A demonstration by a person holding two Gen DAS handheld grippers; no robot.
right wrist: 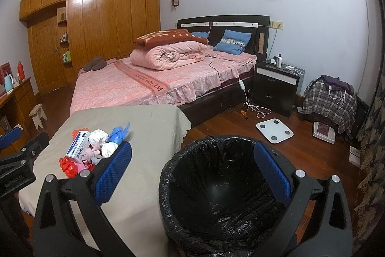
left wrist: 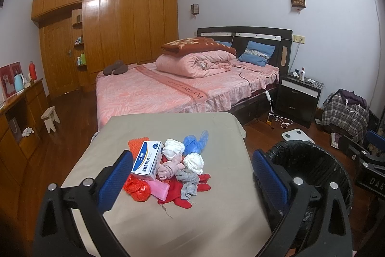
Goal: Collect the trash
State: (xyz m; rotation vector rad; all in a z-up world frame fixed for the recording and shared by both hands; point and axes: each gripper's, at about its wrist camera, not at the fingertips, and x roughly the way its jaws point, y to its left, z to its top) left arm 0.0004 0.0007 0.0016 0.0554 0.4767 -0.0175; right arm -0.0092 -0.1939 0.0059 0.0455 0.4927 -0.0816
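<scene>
A pile of trash and clothes lies on a beige-covered table (left wrist: 149,228): a white and blue box (left wrist: 147,160), two white paper wads (left wrist: 173,148), a blue plastic bag (left wrist: 195,141), a red plastic bag (left wrist: 136,189), pink, grey and red socks (left wrist: 190,181). My left gripper (left wrist: 192,172) is open above the pile, empty. A bin with a black liner (right wrist: 216,196) stands right of the table. My right gripper (right wrist: 192,172) is open over the bin's mouth, empty. The pile also shows in the right wrist view (right wrist: 93,148).
A bed with pink covers (left wrist: 168,90) stands behind the table. A black nightstand (right wrist: 276,86), a white scale (right wrist: 274,127) and a chair with plaid cloth (right wrist: 329,100) are on the right. A wooden cabinet (left wrist: 21,117) and small stool (left wrist: 51,118) are on the left.
</scene>
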